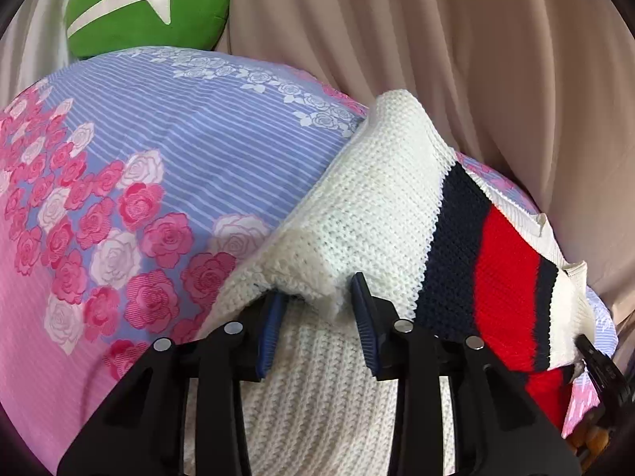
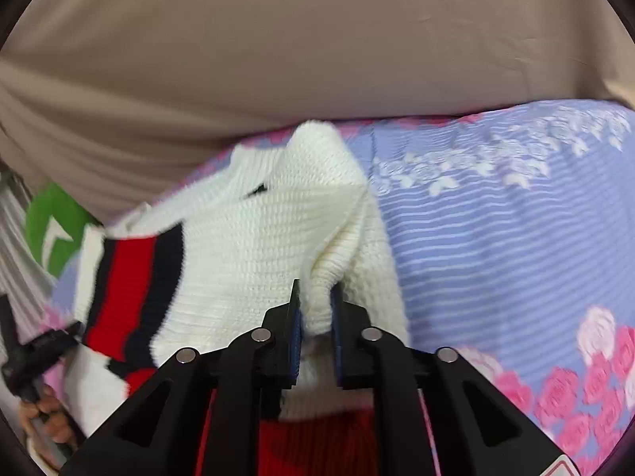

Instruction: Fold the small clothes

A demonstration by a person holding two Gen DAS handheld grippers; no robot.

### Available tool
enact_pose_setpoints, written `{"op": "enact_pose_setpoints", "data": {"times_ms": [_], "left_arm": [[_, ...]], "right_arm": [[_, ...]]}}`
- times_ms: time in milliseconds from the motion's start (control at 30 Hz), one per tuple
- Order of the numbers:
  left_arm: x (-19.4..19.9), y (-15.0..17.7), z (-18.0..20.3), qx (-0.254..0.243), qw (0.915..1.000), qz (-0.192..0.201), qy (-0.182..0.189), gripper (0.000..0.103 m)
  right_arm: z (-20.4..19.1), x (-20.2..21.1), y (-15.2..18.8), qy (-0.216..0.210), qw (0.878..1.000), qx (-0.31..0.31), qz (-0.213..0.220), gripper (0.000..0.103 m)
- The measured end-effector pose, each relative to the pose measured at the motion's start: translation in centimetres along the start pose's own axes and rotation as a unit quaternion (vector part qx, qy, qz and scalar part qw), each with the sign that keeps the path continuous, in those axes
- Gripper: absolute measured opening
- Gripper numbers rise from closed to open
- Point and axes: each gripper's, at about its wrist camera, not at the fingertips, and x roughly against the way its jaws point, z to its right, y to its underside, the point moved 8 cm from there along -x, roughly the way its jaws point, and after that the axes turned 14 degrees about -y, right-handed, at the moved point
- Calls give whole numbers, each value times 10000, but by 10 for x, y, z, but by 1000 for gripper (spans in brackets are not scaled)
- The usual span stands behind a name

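A small white knit sweater (image 1: 373, 206) with navy and red stripes lies on a bed sheet (image 1: 158, 142) of blue stripes and pink roses. My left gripper (image 1: 317, 309) has its blue pads (image 1: 274, 329) apart around a bunched white edge of the sweater. The fabric sits between the pads without being squeezed. My right gripper (image 2: 315, 309) is shut on a fold of the white sweater (image 2: 246, 246) and lifts it off the sheet (image 2: 496, 230). The right gripper's tip also shows at the right edge of the left wrist view (image 1: 595, 357).
A green cushion (image 1: 151, 4) with a white mark lies at the far side of the bed. A beige curtain (image 1: 456, 47) hangs behind the bed. The person's hand (image 2: 43, 416) holds the left gripper's handle at the lower left of the right wrist view.
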Motion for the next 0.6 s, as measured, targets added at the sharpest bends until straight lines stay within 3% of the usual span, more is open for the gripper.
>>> {"op": "enact_pose_setpoints", "data": {"times_ms": [133,200,300,333,433,600], "left_arm": [[30,12,-20,-180,9998,59,80,32],[57,28,-37,-480,9984,288,-8,36],[90,63,-64,-928,9943,485,-195,49],[96,72,-71,-1030,9933,472,-212,59],[114,122,-95,-1222,9922,239,-97,83],[125,182,-111,-1150,9926,-296,245,85]], "right_arm": [[-18,63,34,-123,9996,219,99,21],[-25,100,69,-221,9993,298,31,37],[-32,149,138,-401,9987,292,-112,47],[-33,163,161,-480,9984,239,-190,48],[-33,189,220,-603,9975,-53,-356,54],[-48,195,279,-950,9924,-525,-580,57]]}}
